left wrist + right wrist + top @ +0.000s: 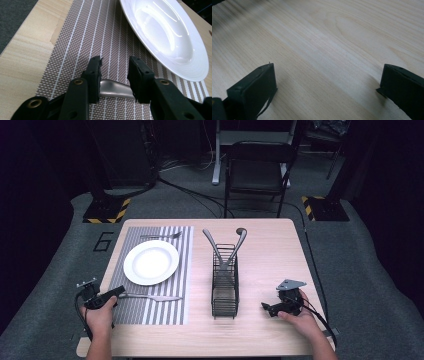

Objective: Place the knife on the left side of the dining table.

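Observation:
A silver knife (156,297) lies on the striped placemat (165,312), below the white plate (151,262). My left gripper (119,292) is at the knife's handle end. In the left gripper view, the jaws of my left gripper (115,66) press both sides of the grey handle (115,90), which rests on the placemat (82,37) beside the plate (170,37). My right gripper (265,307) rests low on the bare wood at the right. Its jaws (327,82) stand wide apart with nothing between them.
A black wire caddy (225,287) stands mid-table with a spoon (240,240) and another utensil (212,242) leaning out of it. A fork (162,236) lies on the mat behind the plate. A black chair (257,170) stands beyond the table's far edge.

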`<state>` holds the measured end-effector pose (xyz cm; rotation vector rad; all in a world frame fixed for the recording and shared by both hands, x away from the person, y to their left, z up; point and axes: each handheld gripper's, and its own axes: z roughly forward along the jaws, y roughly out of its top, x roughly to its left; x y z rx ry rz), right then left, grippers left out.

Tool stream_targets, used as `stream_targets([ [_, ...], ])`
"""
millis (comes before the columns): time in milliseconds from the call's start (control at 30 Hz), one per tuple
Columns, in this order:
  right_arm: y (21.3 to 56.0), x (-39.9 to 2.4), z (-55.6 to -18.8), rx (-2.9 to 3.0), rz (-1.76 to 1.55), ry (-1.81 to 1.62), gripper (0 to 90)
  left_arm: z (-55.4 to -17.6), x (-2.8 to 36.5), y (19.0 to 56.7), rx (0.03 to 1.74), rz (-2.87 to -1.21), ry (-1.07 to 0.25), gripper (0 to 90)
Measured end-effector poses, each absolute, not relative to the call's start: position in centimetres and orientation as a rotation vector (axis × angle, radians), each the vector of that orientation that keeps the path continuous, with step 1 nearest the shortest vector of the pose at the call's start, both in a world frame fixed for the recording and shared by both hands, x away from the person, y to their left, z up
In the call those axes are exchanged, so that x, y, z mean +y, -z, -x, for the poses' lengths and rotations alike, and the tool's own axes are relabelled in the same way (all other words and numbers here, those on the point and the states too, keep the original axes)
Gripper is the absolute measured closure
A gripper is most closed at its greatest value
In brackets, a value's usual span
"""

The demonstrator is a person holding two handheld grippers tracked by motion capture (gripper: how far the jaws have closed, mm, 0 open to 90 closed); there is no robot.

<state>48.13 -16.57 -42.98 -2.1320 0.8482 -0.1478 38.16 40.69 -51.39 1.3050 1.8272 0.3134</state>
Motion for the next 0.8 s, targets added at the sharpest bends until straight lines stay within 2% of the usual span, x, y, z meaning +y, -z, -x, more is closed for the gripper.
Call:
stream_targets([
  [467,43.0,-16.6,-48.1,0.844,2.135,0.144,0.0,-38.2,38.4,49.8,1.718,-1.452,-0.405,54.0],
  [800,43.0,-16.6,-48.1,0.844,2.136,0.143,0.0,-38.4,37.3,49.9,1.683,-1.526,-0.412,48.2],
])
